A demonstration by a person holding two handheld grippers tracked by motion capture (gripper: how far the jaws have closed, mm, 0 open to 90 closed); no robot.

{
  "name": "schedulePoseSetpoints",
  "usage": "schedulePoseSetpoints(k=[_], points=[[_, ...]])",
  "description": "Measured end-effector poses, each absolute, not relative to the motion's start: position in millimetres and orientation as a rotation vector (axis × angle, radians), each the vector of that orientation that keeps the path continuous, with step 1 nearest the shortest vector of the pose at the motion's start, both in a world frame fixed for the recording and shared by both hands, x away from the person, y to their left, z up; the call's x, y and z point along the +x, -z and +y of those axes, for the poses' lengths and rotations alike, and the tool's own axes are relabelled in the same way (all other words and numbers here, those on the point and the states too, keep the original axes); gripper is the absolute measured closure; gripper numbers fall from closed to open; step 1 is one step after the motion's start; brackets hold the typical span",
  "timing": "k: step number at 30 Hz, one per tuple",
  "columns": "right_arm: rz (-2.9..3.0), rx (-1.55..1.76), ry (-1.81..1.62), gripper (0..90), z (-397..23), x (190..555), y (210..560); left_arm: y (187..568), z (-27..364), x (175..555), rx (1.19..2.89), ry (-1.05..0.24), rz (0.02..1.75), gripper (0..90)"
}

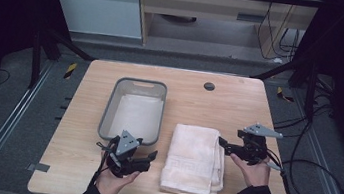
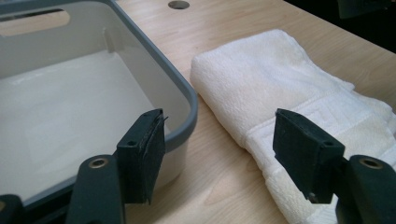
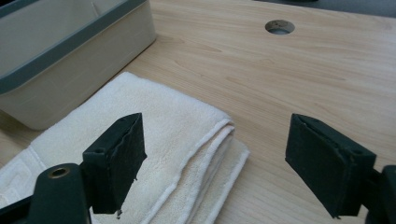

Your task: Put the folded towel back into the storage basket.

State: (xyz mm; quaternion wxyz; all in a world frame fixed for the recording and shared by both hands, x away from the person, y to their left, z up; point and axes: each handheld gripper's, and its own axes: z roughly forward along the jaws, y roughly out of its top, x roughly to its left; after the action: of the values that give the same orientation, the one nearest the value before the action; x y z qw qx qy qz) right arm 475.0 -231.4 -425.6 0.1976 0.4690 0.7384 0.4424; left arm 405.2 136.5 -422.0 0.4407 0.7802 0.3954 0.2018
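Both pairs of jaws stand spread with nothing between them. Those of the left gripper (image 1: 151, 158) point toward the near left corner of the folded white towel (image 1: 195, 156), apart from it, with one jaw in front of the near right corner of the grey bin (image 1: 157, 120). Those of the right gripper (image 1: 223, 143) hang just off the towel's right edge, near its far right corner (in the right gripper view one jaw is over the cloth, the other over bare wood). A hand holds each gripper from the near edge of the wooden table (image 1: 239, 106). The towel lies right of the middle of the table, closer to the near edge, its left side just beside the bin. The bin sits left of centre. A round hole (image 1: 209, 86) shows near the far edge.
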Motion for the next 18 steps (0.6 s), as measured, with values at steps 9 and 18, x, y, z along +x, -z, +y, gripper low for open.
schedulePoseSetpoints(k=[9, 18], points=[[2.092, 1.34, -1.224, 19.6, -229.8, 478.0, 434.3, 435.6, 126.3, 405.1, 1.988, -0.457, 0.988, 34.1], [2.13, 1.334, -1.171, 19.8, -222.5, 482.9, 444.7, 450.0, 113.8, 407.5, 2.036, -0.427, 0.987, 34.6]])
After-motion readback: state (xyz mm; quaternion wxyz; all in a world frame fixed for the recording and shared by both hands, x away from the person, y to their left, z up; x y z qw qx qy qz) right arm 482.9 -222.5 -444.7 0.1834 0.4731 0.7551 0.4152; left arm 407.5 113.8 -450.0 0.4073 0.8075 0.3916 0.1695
